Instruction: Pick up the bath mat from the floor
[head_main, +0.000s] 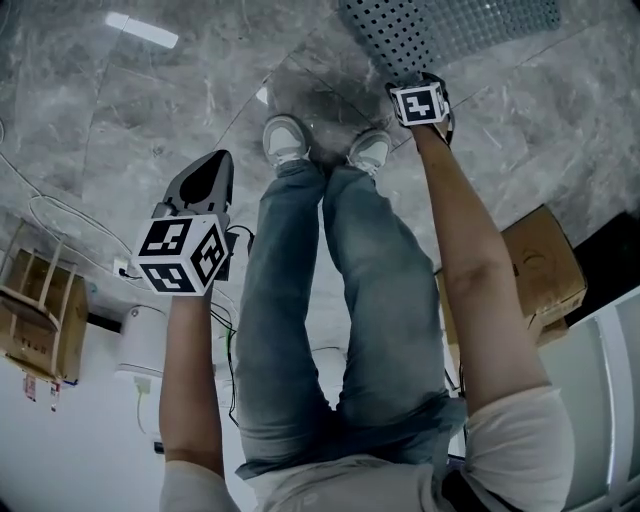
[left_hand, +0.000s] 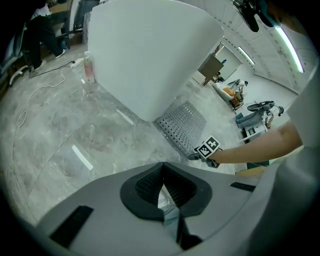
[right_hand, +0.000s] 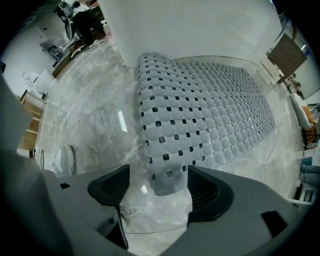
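Note:
The bath mat (head_main: 450, 30) is grey, studded and full of holes, and lies flat on the marble floor beyond my shoes. In the right gripper view the bath mat (right_hand: 200, 115) stretches away, with its near corner lying between the jaws. My right gripper (right_hand: 159, 189) is open, pointing straight down at that corner, and its pads are not pressing on it. In the head view my right gripper (head_main: 415, 88) sits at the mat's near edge. My left gripper (head_main: 213, 168) hangs above bare floor to the left of my legs. Its pads (left_hand: 150, 182) meet with nothing between them. From there the mat (left_hand: 182, 125) lies ahead.
A large white curved panel (left_hand: 150, 55) stands right behind the mat. A cardboard box (head_main: 545, 265) sits to my right, and a wooden crate (head_main: 40, 310) and a white appliance (head_main: 140, 340) to my left. A cable (left_hand: 30, 100) and a bottle (left_hand: 89, 67) are on the floor.

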